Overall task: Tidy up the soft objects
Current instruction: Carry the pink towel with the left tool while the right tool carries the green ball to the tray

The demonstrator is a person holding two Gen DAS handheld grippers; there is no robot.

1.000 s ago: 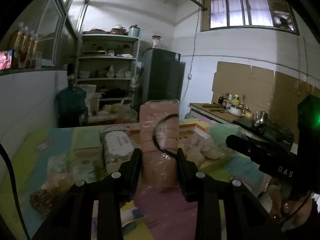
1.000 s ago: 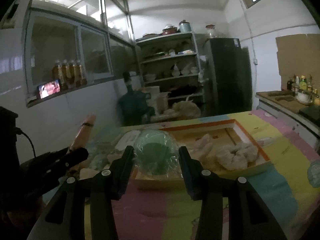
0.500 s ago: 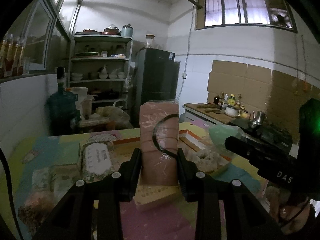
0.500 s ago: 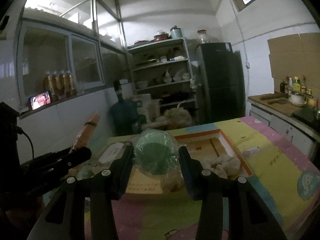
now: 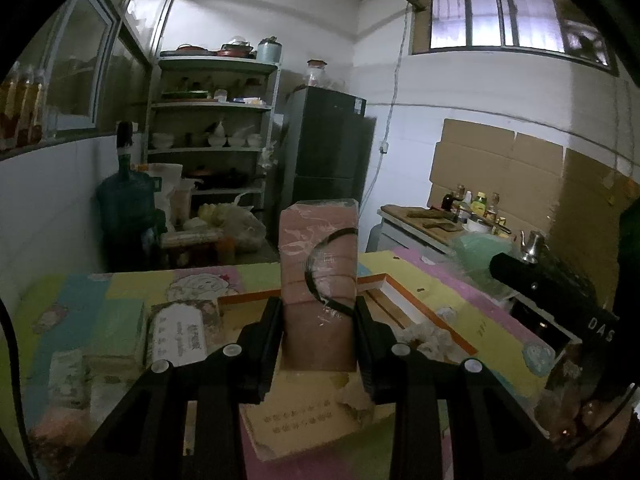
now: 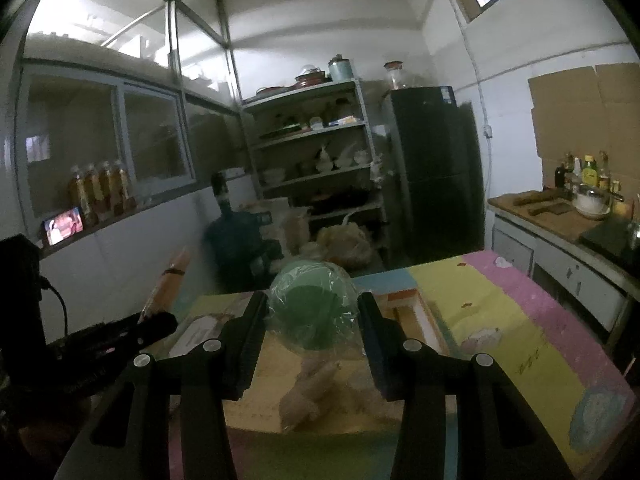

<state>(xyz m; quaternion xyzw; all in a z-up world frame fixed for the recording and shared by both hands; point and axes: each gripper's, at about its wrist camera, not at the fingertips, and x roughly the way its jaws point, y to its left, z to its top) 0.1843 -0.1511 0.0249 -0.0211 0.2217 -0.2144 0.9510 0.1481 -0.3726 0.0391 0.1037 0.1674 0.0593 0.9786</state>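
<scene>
While my left gripper (image 5: 318, 312) was clamped on the pink wrapped pack (image 5: 318, 280), that pack stood upright between the two black fingers, clear of the table (image 5: 460, 292) and wrapped in shiny film with a black band curling across its front. My right gripper (image 6: 314, 316) was squeezed onto the green round bundle (image 6: 314, 310), a soft ball in crinkled clear plastic, both pads pressed into its sides, and it too hung above the tabletop. Below both loads lay the orange-rimmed box (image 5: 404, 300), open, with pale crumpled lumps (image 5: 424, 334) inside it and a tan printed card (image 5: 300, 416) near its front edge. From the right wrist view I saw one more pale lump (image 6: 308, 392) directly under the green bundle, though it was too blurred to say what it was. Left of the box sat a white labelled packet (image 5: 180, 334), with a flat green packet (image 5: 116, 324) just beside it and more small packs near the table's left edge, dim and hard to make out. Each gripper showed in the other's camera: mine on the right came in at the right edge of the left view with the green bundle at its tip, and the left one showed low at the left of the right view, the pink pack rising from it at a tilt. Behind the table stood a blue water jug (image 5: 128, 208), a metal shelf rack (image 5: 212, 128) and a dark fridge (image 5: 326, 148).
</scene>
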